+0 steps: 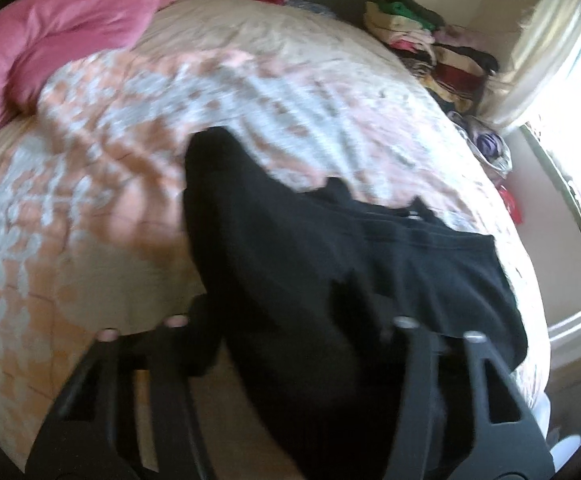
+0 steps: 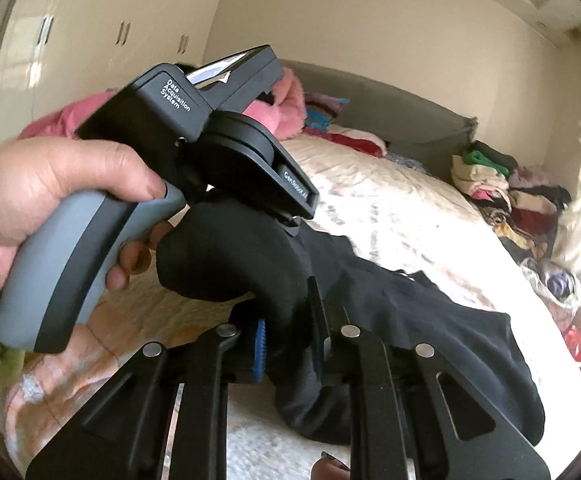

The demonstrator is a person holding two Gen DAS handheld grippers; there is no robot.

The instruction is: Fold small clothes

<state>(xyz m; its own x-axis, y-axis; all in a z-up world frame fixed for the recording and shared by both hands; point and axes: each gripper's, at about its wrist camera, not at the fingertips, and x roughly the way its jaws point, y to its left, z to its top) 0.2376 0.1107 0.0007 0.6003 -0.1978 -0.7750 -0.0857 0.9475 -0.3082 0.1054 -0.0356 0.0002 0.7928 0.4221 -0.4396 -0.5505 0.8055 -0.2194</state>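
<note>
A black garment (image 1: 430, 264) lies stretched over the bed, one end bunched and raised. In the left wrist view my left gripper (image 1: 274, 300) is shut on that bunched end, and the cloth hides the fingertips. The right wrist view shows a hand holding the left gripper (image 2: 294, 224) by its grey handle, with the black garment (image 2: 430, 320) hanging from its jaws. Just below, my right gripper (image 2: 286, 312) is shut on a fold of the same cloth, pressed against a blue pad (image 2: 260, 348). The two grippers are close together.
The bed's floral peach and white quilt (image 1: 130, 128) fills the scene. A pink blanket (image 1: 50, 40) lies at the far left. Stacks of folded clothes (image 1: 430, 48) sit along the far right by a curtain (image 1: 546, 40) and window. Wardrobe doors (image 2: 122, 32) stand behind.
</note>
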